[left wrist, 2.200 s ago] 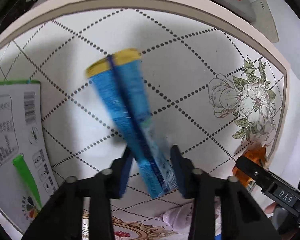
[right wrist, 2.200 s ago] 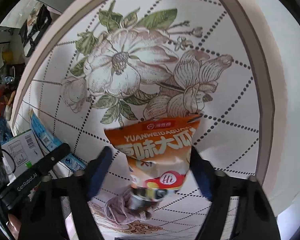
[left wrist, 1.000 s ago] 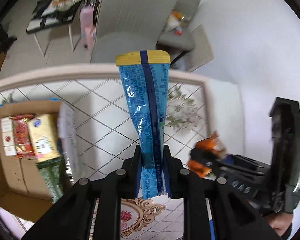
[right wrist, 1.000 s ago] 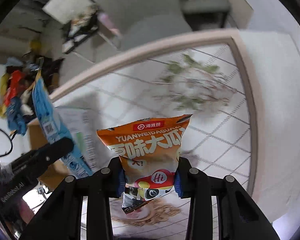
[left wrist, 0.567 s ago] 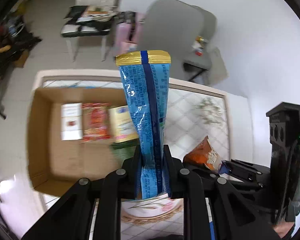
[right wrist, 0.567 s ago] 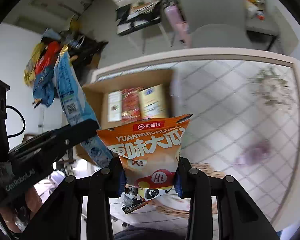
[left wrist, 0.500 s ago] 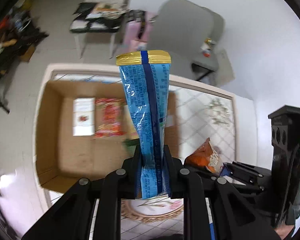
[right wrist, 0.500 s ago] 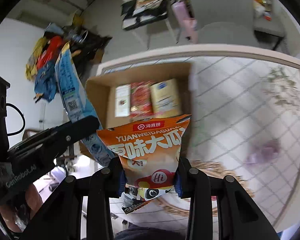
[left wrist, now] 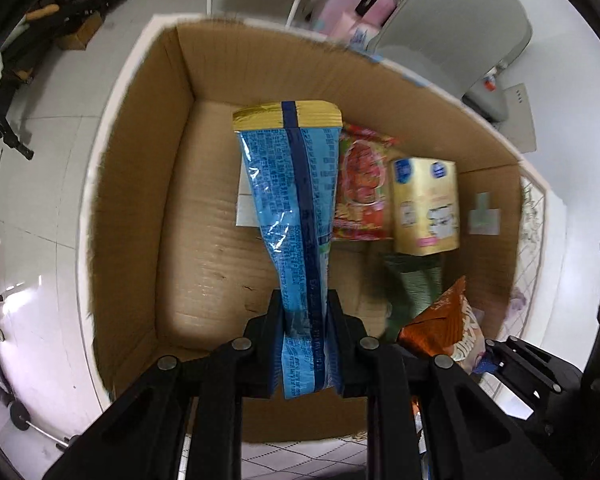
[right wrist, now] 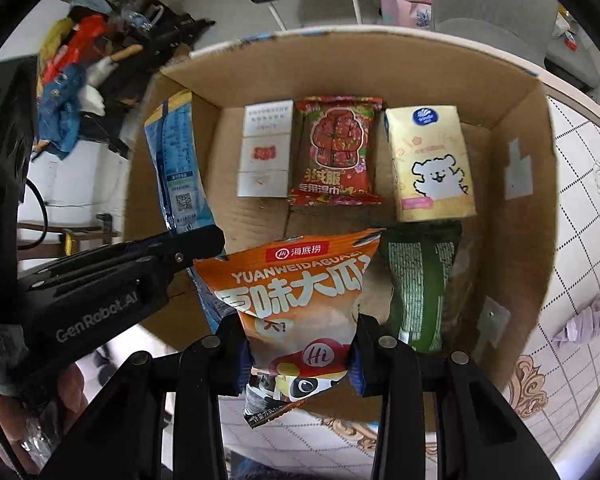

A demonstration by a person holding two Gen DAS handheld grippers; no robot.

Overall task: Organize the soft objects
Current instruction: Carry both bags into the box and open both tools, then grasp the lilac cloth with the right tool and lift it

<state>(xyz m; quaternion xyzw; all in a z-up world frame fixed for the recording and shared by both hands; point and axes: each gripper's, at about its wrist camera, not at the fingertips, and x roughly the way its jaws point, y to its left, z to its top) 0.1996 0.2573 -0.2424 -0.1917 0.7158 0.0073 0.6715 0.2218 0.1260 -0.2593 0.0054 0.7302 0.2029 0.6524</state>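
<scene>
My left gripper [left wrist: 304, 344] is shut on a long blue packet with a gold top [left wrist: 296, 208] and holds it upright over the open cardboard box [left wrist: 140, 184]. The blue packet also shows in the right wrist view [right wrist: 178, 168]. My right gripper [right wrist: 298, 356] is shut on an orange snack bag [right wrist: 296, 300] above the box's near side [right wrist: 516, 320]. The orange bag also shows in the left wrist view [left wrist: 448, 328]. In the box lie a white pack [right wrist: 264, 152], a red packet [right wrist: 336, 152], a yellow tissue pack [right wrist: 430, 160] and a green pack [right wrist: 420, 288].
The box stands on a table with a dotted diamond cloth [right wrist: 580, 240]. A small purple cloth [right wrist: 586, 320] lies on the cloth right of the box. A grey chair [left wrist: 452, 28] and clutter stand beyond the table. The left half of the box floor [left wrist: 204, 240] is bare cardboard.
Both grippers closed on their packets at the table, lifted them and carried them left. They now hang over the cardboard box, closer to it than half a second ago.
</scene>
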